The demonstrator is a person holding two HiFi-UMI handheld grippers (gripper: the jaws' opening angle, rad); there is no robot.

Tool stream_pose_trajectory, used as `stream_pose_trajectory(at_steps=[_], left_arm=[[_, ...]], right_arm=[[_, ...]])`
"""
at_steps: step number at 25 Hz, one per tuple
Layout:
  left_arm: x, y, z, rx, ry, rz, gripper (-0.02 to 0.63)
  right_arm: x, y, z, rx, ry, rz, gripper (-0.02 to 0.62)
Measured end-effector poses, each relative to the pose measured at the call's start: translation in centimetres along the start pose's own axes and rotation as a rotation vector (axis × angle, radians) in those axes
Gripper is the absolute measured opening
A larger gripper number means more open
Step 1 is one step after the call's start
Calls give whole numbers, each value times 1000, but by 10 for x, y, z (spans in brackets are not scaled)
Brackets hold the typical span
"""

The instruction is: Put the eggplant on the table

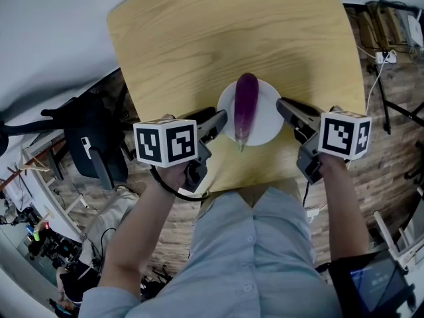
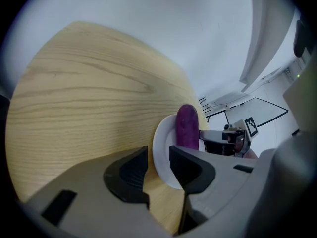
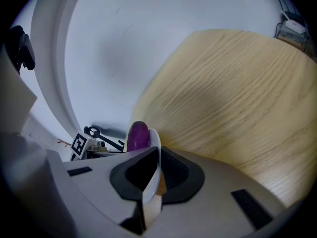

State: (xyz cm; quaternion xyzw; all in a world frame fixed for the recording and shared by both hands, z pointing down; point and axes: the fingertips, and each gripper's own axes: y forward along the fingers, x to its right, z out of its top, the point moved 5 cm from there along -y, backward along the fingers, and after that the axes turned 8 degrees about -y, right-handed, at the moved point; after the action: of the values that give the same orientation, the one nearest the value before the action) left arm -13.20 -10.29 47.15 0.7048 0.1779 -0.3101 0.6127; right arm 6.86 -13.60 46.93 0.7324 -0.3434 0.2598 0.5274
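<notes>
Head view, looking steeply down. A light wood worktop (image 1: 232, 32) fills the upper centre. A white plate (image 1: 266, 123) lies at its 6 o'clock edge, nearest the person. The eggplant (image 1: 246, 105) lies on this plate, not on the bare wood. Its long axis runs from 12 to 6 o'clock, with the rounded purple end at 12 and the pale stem end reaching past the rim at 6.

The left gripper (image 1: 218, 120) stands at the plate's 9 o'clock side, and its marker cube (image 1: 165, 142) is toward the person. The right gripper (image 1: 285, 106) meets the plate at 3 o'clock, with its marker cube (image 1: 343, 134) behind it. A dark office chair (image 1: 93, 144) stands on the plank floor (image 1: 391, 177) at the worktop's 8 o'clock.

Left gripper view. The left gripper (image 2: 158, 155) has its jaws standing apart. The plate (image 2: 161, 143) rim shows through the gap, and neither pad presses on it. The eggplant (image 2: 186, 128) lies just beyond, at 1 o'clock of the jaws. The right gripper (image 2: 218, 138) shows at 3 o'clock across the plate, and the worktop (image 2: 89, 108) spreads to 10 o'clock.

Right gripper view. The right gripper (image 3: 158, 152) is closed on the thin rim of the plate (image 3: 155, 139), which runs edge-on between both pads. The eggplant (image 3: 137, 135) rises at 11 o'clock of the jaws. The left gripper (image 3: 106, 143) is beyond it at 9 o'clock, and the worktop (image 3: 237, 93) extends to 2 o'clock.

No view settles whether the plate rests flat on the wood.
</notes>
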Motion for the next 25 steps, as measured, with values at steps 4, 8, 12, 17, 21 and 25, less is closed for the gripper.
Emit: stream_pose_trajectory(at_steps=[4, 8, 12, 17, 21, 25], left_arm=[[1, -2, 1, 12, 13, 6, 118], [3, -1, 2, 14, 15, -4, 118], [6, 0, 3, 17, 22, -10, 118], [8, 3, 3, 20, 28, -9, 118], [9, 3, 4, 25, 30, -11, 118], [9, 0, 5, 41, 38, -3, 118]], right_arm=[[-2, -1, 2, 9, 4, -2, 20], [0, 0, 1, 14, -17, -43, 28], [-1, -1, 2, 6, -77, -87, 43], [-3, 1, 2, -12, -152, -119, 83], [-6, 3, 1, -34, -222, -152, 98], [-9, 5, 0, -61, -317, -196, 110]])
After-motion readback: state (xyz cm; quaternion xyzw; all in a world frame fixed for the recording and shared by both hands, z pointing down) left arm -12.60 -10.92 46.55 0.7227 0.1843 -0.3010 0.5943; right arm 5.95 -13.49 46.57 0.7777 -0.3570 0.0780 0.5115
